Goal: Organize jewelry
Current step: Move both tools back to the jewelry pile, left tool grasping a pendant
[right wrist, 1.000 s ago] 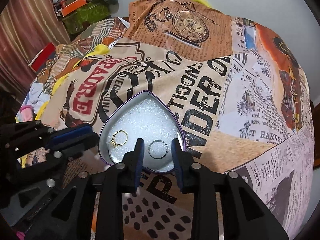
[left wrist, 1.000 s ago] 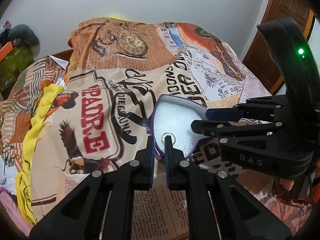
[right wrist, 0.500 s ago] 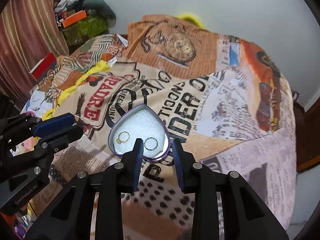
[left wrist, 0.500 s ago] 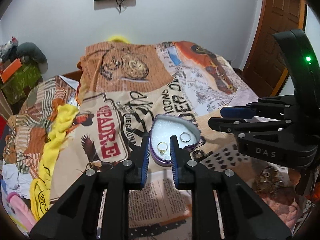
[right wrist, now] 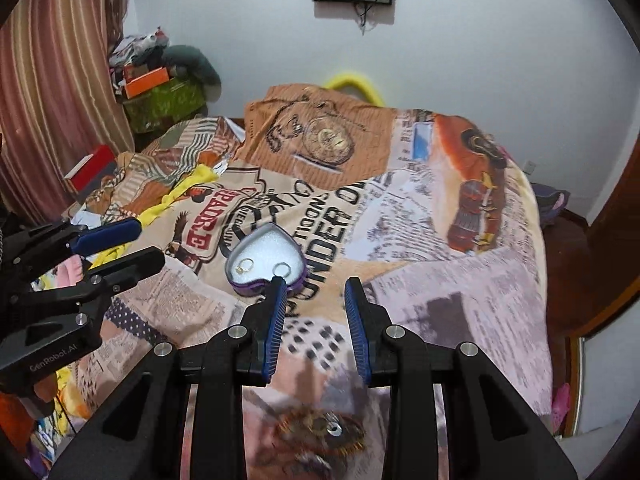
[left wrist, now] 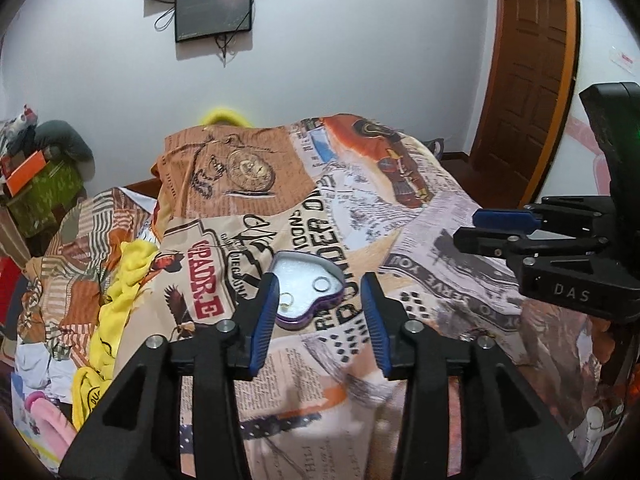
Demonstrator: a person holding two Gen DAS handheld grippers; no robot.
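A purple heart-shaped jewelry box [left wrist: 306,294] [right wrist: 266,262] with a white foam lining lies open on the bed. A gold ring [left wrist: 286,300] [right wrist: 245,266] and a silver ring [left wrist: 321,283] [right wrist: 282,269] lie inside it. My left gripper [left wrist: 319,294] is open and empty, held above and short of the box. My right gripper [right wrist: 315,286] is open and empty, just right of the box's near edge. The right gripper shows at the right of the left wrist view [left wrist: 500,226]; the left one shows at the left of the right wrist view [right wrist: 120,244].
The bed carries a newspaper-print blanket [left wrist: 360,208] [right wrist: 420,220]. Yellow cloth [left wrist: 120,280] and clutter lie on its left. Small jewelry pieces [right wrist: 332,428] lie on the blanket below my right gripper. A wooden door [left wrist: 528,80] stands at the right; boxes [right wrist: 160,88] are stacked by the curtain.
Both grippers have pulled back and up from the box and opened wide. The gold and silver rings now lie free in the box.
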